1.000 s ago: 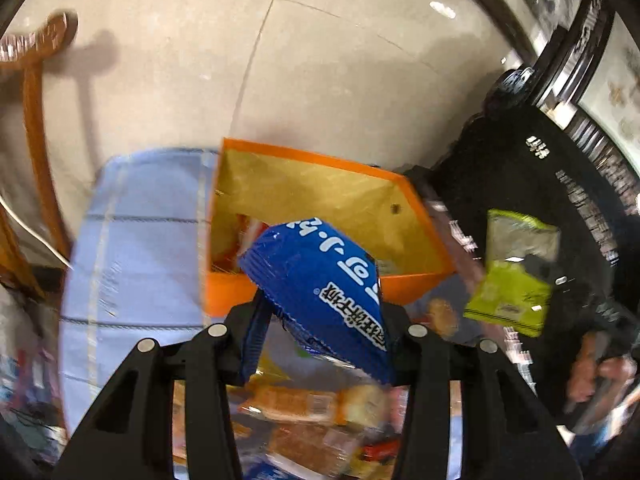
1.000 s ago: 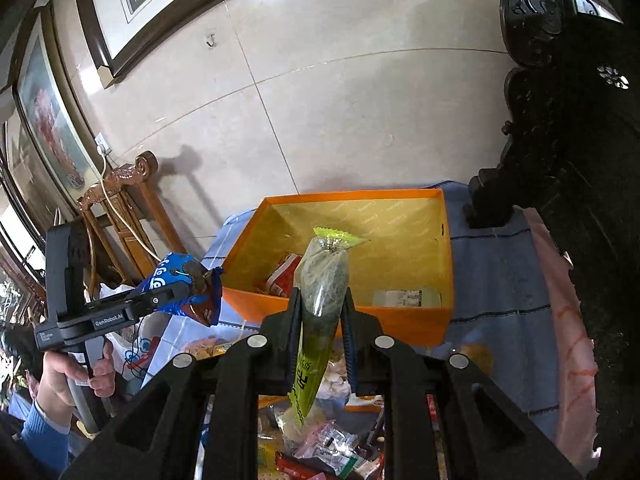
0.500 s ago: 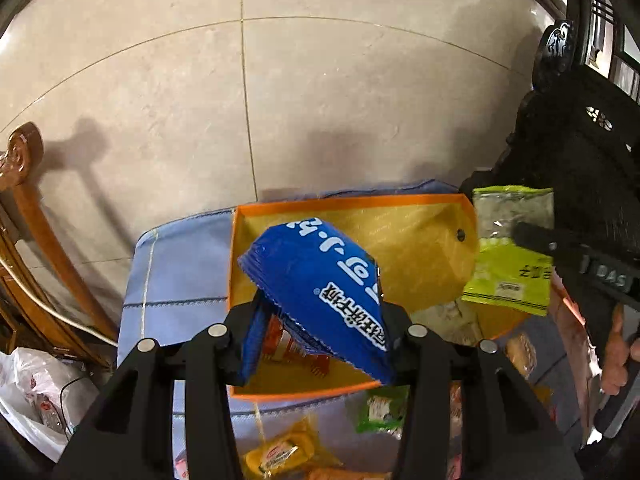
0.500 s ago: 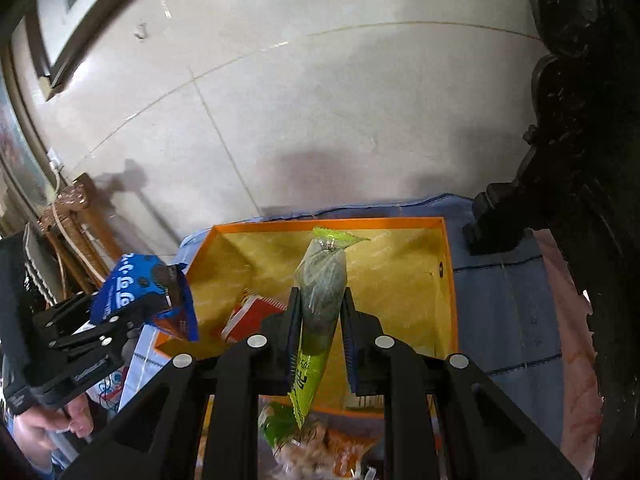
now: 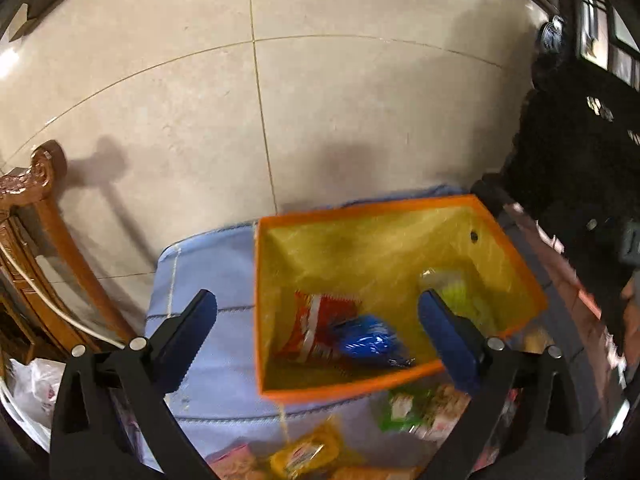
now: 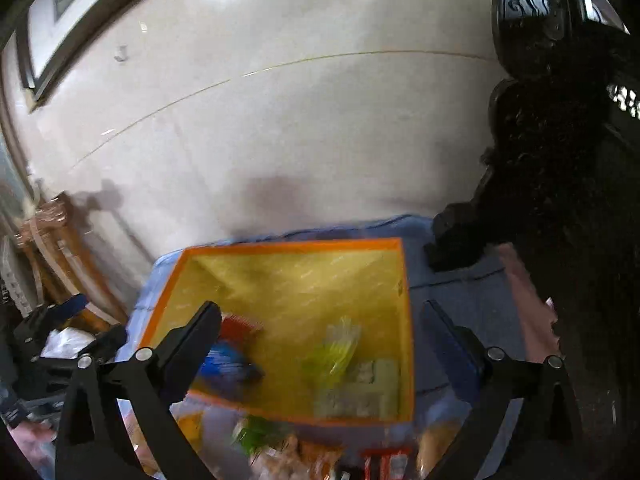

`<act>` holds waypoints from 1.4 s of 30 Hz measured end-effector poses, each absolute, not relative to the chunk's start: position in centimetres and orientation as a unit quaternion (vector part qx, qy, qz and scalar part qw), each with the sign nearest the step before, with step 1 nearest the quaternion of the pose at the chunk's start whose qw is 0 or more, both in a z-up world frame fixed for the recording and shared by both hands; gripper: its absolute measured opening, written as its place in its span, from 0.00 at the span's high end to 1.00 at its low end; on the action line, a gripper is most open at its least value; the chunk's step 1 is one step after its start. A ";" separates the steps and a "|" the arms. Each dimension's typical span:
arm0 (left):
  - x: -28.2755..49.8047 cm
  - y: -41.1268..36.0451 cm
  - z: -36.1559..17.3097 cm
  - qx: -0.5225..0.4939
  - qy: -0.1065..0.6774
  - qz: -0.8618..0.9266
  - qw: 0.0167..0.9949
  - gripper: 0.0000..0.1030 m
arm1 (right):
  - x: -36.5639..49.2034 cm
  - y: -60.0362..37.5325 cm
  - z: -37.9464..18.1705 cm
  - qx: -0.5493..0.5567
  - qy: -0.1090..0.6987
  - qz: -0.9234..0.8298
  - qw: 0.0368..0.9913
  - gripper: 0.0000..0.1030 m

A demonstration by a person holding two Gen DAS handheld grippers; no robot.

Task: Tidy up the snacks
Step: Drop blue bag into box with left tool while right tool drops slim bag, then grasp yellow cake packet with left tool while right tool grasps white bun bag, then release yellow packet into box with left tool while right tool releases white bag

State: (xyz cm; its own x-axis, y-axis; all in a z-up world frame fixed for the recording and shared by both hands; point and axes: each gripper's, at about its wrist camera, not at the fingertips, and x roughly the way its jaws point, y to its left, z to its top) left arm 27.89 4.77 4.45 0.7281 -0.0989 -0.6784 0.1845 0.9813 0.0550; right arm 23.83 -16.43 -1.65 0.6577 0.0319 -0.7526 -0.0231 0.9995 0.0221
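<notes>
An orange box (image 5: 332, 214) with a yellow inside stands on a blue cloth (image 5: 200, 280). Inside it lie a blue snack packet (image 5: 370, 342), a red packet (image 5: 320, 320) and a green packet (image 5: 460, 292). My left gripper (image 5: 316, 316) hangs over the box's near left corner, its jaws opening wide with nothing between them. From the right wrist, the same box (image 6: 288, 246) shows the green packet (image 6: 336, 354) and the blue packet (image 6: 228, 364) blurred inside. My right gripper (image 6: 320, 328) is above the box, jaws opening, nothing held.
Several loose snacks (image 5: 304, 452) lie on the cloth in front of the box. A wooden chair (image 5: 44, 208) stands at the left and dark carved furniture (image 6: 560, 200) at the right. A tiled wall (image 5: 280, 100) rises behind the table.
Both grippers have let go: the blue packet left the left jaws and the green packet left the right jaws, and both now lie in the box. Both hands moved over the box.
</notes>
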 end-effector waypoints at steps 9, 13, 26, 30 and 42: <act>19.1 9.4 -3.8 0.146 0.365 -0.115 0.912 0.04 | 16.2 -14.2 -10.9 0.002 0.516 0.045 0.856 0.03; 19.3 10.8 -7.8 0.144 0.398 -0.129 0.897 0.04 | 15.7 -14.0 -17.1 0.020 0.569 0.023 0.822 0.03; 22.3 9.7 -14.8 0.131 0.484 -0.184 0.845 0.54 | 17.2 -12.4 -21.2 0.030 0.596 0.015 0.802 0.63; 22.0 9.8 -14.2 0.112 0.498 -0.187 0.839 0.59 | 16.0 -12.2 -19.0 0.022 0.581 0.010 0.813 0.65; 18.0 8.5 -5.8 0.081 0.448 -0.217 0.864 0.59 | 12.7 -13.7 -9.2 0.012 0.497 0.020 0.867 0.65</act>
State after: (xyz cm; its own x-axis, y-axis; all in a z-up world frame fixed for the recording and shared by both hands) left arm 17.97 8.50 -5.79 0.5053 -0.3016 -0.8085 0.4475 0.8927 -0.0533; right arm 12.74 -13.66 -9.20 0.5044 0.0477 -0.8621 -0.0231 0.9989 0.0417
